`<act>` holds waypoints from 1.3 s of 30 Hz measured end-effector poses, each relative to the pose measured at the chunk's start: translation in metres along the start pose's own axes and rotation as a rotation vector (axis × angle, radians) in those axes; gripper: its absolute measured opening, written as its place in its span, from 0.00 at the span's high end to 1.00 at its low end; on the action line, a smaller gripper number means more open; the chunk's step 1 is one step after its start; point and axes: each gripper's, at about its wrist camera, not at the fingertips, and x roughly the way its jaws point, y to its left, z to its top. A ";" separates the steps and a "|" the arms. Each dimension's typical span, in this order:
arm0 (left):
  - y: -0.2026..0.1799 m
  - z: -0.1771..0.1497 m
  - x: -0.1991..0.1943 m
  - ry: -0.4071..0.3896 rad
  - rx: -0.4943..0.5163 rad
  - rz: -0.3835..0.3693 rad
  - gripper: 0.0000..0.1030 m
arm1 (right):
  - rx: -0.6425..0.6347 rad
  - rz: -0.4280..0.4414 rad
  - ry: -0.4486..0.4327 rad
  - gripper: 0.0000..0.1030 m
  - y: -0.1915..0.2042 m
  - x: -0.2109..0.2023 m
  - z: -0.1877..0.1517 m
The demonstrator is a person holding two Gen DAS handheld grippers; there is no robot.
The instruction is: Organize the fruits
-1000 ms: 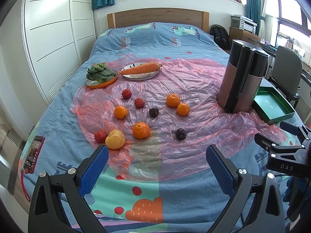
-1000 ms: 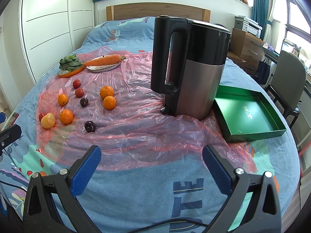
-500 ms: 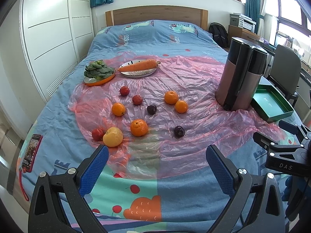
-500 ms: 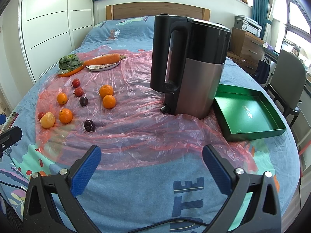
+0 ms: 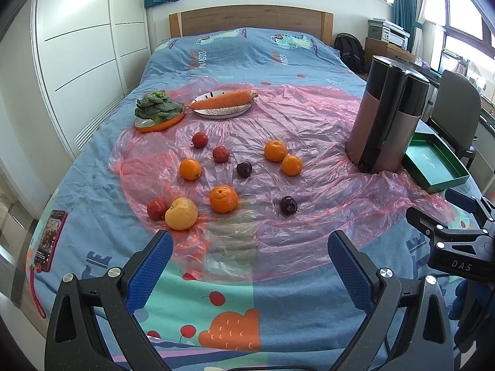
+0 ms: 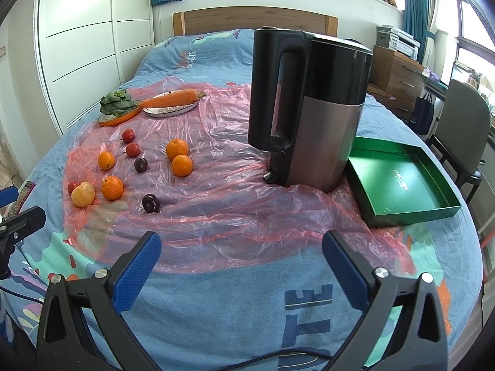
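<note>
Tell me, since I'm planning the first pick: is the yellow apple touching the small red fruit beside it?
Cannot tell. In both wrist views the yellow apple overlaps the small red fruit, hiding any gap.

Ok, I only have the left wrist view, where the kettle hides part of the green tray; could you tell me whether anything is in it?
Observer: The green tray is empty. The right wrist view shows its whole floor, with only gold lettering on it.
Operator: Thank you. I see just the mount of the right gripper; is it open?
Observer: Yes, the right gripper is open with nothing between its fingers, and it is held over the near edge of the bed.
</note>
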 end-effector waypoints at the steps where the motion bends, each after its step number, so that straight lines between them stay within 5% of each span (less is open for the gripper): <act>1: 0.001 0.000 0.001 0.003 -0.001 0.001 0.04 | -0.001 0.003 -0.001 0.00 0.002 -0.001 0.001; 17: 0.002 -0.001 0.010 0.014 -0.001 0.002 0.04 | -0.002 -0.001 0.014 0.00 0.004 0.006 0.001; 26: 0.011 -0.003 0.025 0.031 -0.009 0.018 0.04 | -0.010 0.065 0.009 0.00 0.019 0.013 0.003; 39: 0.099 -0.010 0.054 0.096 -0.202 0.045 0.04 | -0.123 0.239 0.079 0.00 0.076 0.066 0.019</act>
